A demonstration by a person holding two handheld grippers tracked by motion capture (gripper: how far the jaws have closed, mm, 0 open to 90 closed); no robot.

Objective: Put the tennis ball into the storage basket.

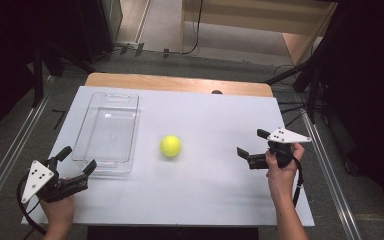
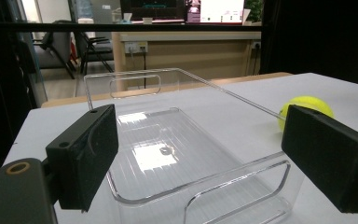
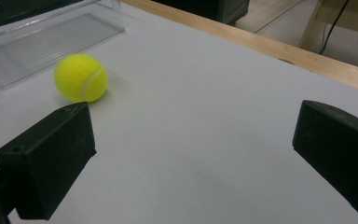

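Ball: tennis ball lies on the bench, just beside the clear tray.
Right hand-held gripper: jaws apart, empty; approach level, straddle the ball's middle.
Left hand-held gripper: jaws apart, at the tray's near end; steady it.

Fuzzy yellow-green tennis ball, white curved seam visible, sitting on the white tabletop near mid-table, not held. Rectangular clear plastic bin with cut-out handles at both short ends, upright, open top, nothing inside, long axis running away from the person. Ball is just right of the bin, close but apart.
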